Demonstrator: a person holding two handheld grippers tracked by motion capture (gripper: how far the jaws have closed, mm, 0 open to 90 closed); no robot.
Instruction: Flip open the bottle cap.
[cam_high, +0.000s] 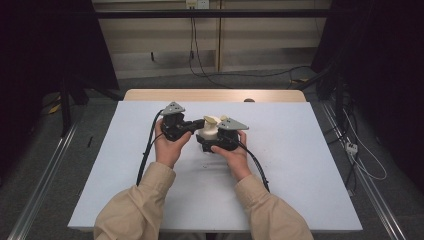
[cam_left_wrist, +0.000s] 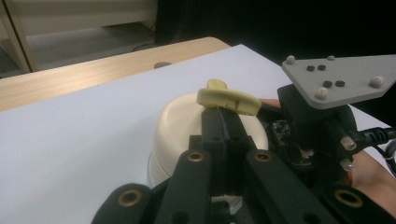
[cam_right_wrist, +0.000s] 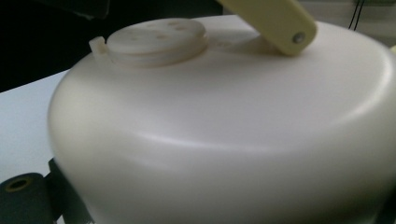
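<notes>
While the right gripper (cam_high: 214, 142) appears to clasp the cream pot (cam_high: 208, 131) at mid-table, though its jaws are hidden, the left gripper (cam_left_wrist: 223, 122), jaws narrowed on the yellow handle (cam_left_wrist: 229, 100) atop it, seems mid-lift, needing 1 steady upward pull next.

The round cream plastic container (cam_right_wrist: 224, 135) runs off the right gripper view's bottom and right edges, hiding the right gripper's jaws, so their grip cannot be told.
</notes>
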